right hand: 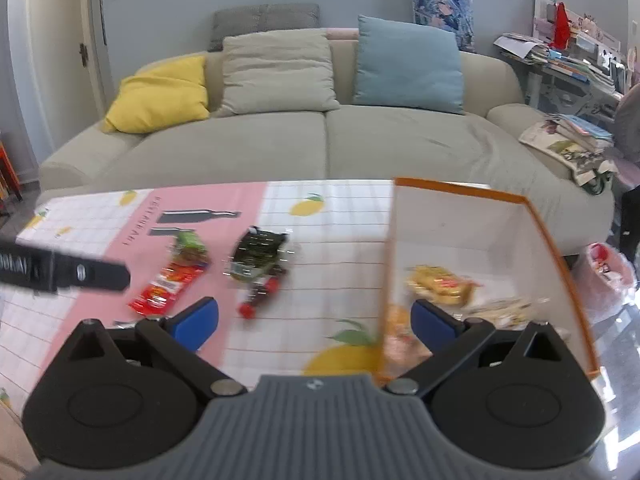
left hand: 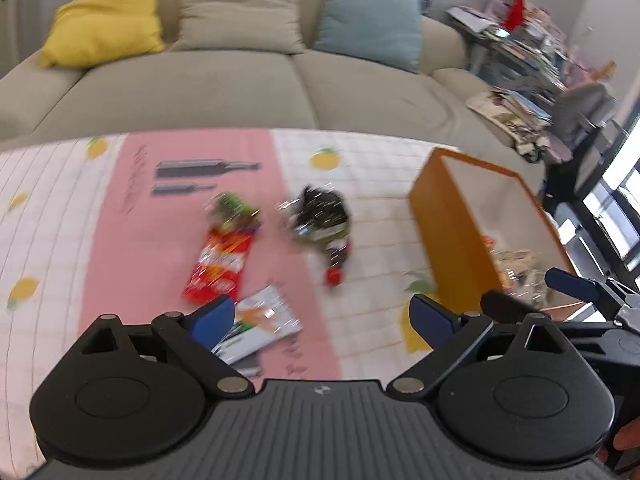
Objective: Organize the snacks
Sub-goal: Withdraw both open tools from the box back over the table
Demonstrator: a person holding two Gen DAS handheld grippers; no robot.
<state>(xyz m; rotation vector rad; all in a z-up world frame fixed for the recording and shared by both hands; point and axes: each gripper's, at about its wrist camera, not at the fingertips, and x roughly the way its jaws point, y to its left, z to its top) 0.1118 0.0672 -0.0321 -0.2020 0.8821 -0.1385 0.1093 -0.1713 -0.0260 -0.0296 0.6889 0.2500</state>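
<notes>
Loose snacks lie on the tablecloth: a red packet (left hand: 218, 266) with a green end, a dark green seaweed packet (left hand: 320, 216) with a red-ended wrapper below it, and a white packet (left hand: 260, 320) near my left finger. An orange box (left hand: 444, 240) at the right holds several snacks (right hand: 440, 284). My left gripper (left hand: 322, 316) is open and empty above the cloth. My right gripper (right hand: 314, 320) is open and empty over the box's left wall (right hand: 386, 272). The red packet (right hand: 166, 288) and seaweed packet (right hand: 256, 256) also show in the right wrist view.
A beige sofa (right hand: 320, 140) with yellow, beige and blue cushions stands behind the table. Cluttered shelves (right hand: 576, 60) with books and papers are at the right. The left tool's body (right hand: 60, 270) enters the right wrist view from the left. The cloth's front edge is hidden.
</notes>
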